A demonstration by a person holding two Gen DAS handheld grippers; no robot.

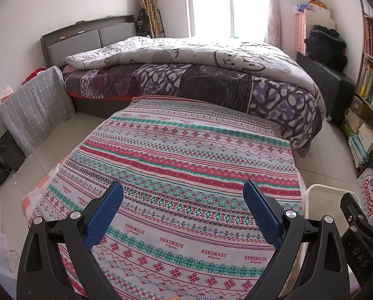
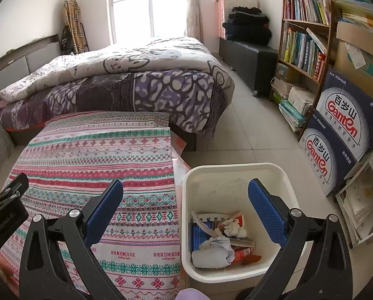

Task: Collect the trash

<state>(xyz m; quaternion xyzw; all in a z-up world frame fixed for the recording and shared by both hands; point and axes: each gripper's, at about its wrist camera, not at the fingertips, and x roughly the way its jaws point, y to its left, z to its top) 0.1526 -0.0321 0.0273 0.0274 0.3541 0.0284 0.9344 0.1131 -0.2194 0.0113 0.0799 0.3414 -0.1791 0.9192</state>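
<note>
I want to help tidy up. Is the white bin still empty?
No, the white bin already holds crumpled paper and wrappers at its bottom.

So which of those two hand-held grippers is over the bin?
The right hand-held gripper: its open fingers frame the white bin with trash inside. The left hand-held gripper hangs over the patterned cloth instead.
</note>
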